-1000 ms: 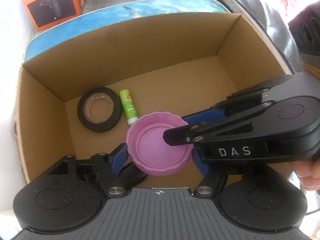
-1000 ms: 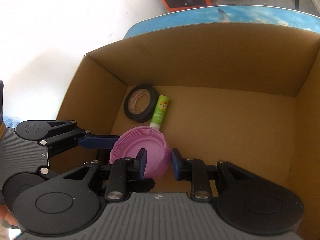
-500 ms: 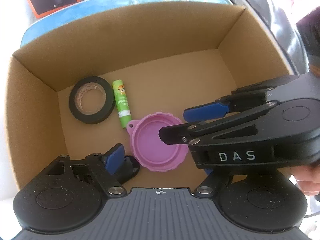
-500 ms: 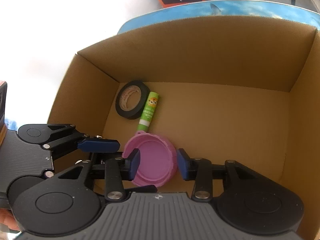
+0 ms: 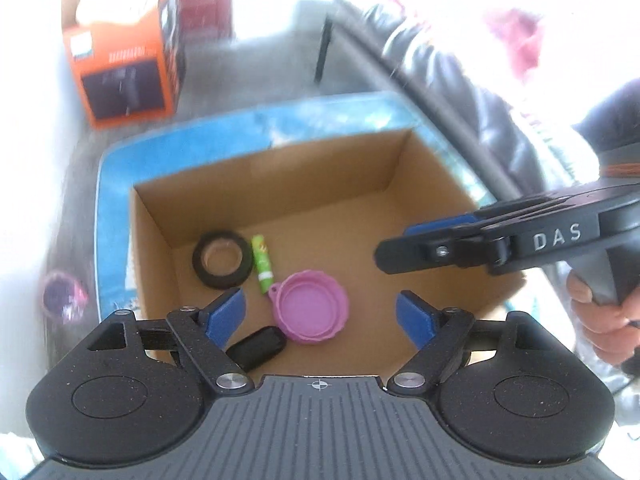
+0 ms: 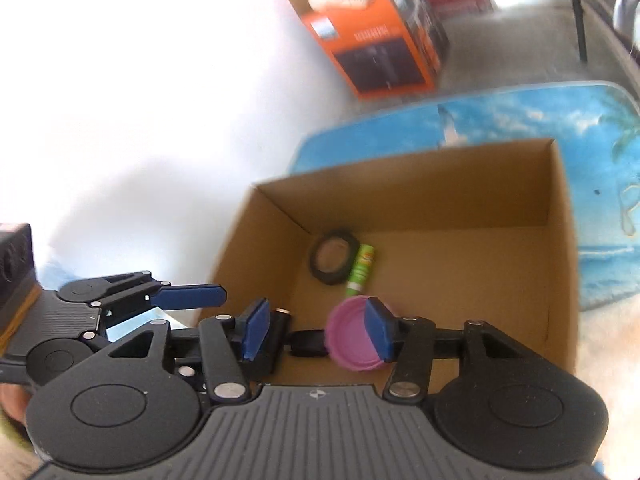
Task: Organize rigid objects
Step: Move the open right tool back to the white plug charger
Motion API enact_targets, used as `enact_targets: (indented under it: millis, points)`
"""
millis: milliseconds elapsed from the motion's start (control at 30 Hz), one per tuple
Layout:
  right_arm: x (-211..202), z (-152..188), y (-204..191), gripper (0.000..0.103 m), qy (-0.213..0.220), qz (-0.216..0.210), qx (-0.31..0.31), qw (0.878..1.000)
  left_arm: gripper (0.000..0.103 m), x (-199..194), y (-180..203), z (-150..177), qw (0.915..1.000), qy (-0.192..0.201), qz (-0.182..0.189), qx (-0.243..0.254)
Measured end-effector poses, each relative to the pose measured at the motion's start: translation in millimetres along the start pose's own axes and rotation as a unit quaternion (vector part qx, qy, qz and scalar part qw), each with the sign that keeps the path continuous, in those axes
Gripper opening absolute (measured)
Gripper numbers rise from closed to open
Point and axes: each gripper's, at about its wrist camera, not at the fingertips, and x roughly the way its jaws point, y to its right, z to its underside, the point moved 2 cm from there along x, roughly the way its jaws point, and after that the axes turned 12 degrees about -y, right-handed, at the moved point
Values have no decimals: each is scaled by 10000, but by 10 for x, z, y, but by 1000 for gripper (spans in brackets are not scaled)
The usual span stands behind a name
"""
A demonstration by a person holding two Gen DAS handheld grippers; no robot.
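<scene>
A pink lid (image 5: 310, 307) (image 6: 349, 336) lies on the floor of an open cardboard box (image 5: 280, 184) (image 6: 420, 184). Beside it rest a black tape roll (image 5: 222, 259) (image 6: 334, 256), a green glue stick (image 5: 262, 264) (image 6: 361, 268) and a small black object (image 5: 258, 347) (image 6: 306, 342). My left gripper (image 5: 320, 316) hangs above the box, its jaws opening with nothing between them. My right gripper (image 6: 316, 330) (image 5: 394, 246) is also above the box; its jaws are opening and grip nothing.
The box stands on a blue beach-print mat (image 5: 240, 128) (image 6: 600, 200). An orange product box (image 5: 120, 68) (image 6: 380, 40) sits on the floor behind. A person's hand (image 5: 600, 316) holds the right gripper; dark padded clothing (image 5: 460, 92) is at the right.
Both grippers let go of the pink lid, opened wider and rose out of the box. The lid now lies flat on the box floor, far below them.
</scene>
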Motion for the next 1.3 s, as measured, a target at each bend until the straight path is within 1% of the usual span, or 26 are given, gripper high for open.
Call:
enact_targets:
  millis: [133, 233, 300, 367, 400, 467, 533, 600, 667, 700, 767, 800, 900, 1000, 1033, 1167, 1300]
  points:
    - [-284, 350, -119, 55, 408, -375, -18, 9985, 89, -328, 130, 342, 9976, 657, 149, 176]
    - [-427, 635, -168, 55, 737, -537, 4, 9958, 91, -411, 200, 633, 9938, 1029, 388, 140]
    - [-465, 814, -168, 55, 947, -593, 29, 9937, 96, -424, 283, 843, 9899, 1257, 628, 177]
    - [-477, 984, -149, 55, 1126, -607, 87, 9918, 97, -358, 356, 1054, 9864, 1397, 836, 224]
    - [-466, 1056, -142, 55, 1194, -618, 84, 9909, 97, -306, 410, 1152, 9854, 1444, 861, 251]
    - [-392, 1192, -116, 55, 1255, -577, 70, 9904, 98, -193, 518, 1316, 9843, 1591, 709, 296]
    - [-267, 1280, -77, 55, 1231, -367, 52, 9917, 98, 0, 633, 1416, 9863, 1574, 411, 267]
    - [-78, 1333, -19, 54, 1069, -138, 79, 9941, 97, 219, 733, 1463, 9897, 1415, 105, 172]
    - [111, 1341, 35, 53, 895, 75, 80, 9959, 93, 421, 772, 1496, 9920, 1256, -53, 149]
    - [187, 1342, 57, 50, 834, 161, 48, 9964, 91, 502, 788, 1496, 9929, 1185, -74, 118]
    - [302, 1334, 81, 48, 755, 305, -9, 9967, 84, 603, 798, 1507, 9935, 1128, -116, 127]
    - [356, 1324, 81, 47, 733, 338, -60, 9967, 83, 633, 811, 1498, 9934, 1125, -177, 130]
    - [449, 1334, 94, 45, 695, 381, -191, 9967, 78, 649, 850, 1496, 9925, 1174, -286, 179]
    - [517, 1333, 110, 42, 622, 317, -226, 9973, 74, 701, 861, 1470, 9923, 1169, -366, 168]
    - [548, 1327, 119, 41, 598, 293, -229, 9975, 71, 717, 857, 1450, 9925, 1159, -365, 144]
    - [612, 1318, 134, 37, 520, 166, -243, 9982, 71, 758, 845, 1412, 9921, 1190, -398, 44]
    - [619, 1328, 121, 37, 535, 247, -300, 9978, 71, 758, 841, 1392, 9920, 1218, -331, -1]
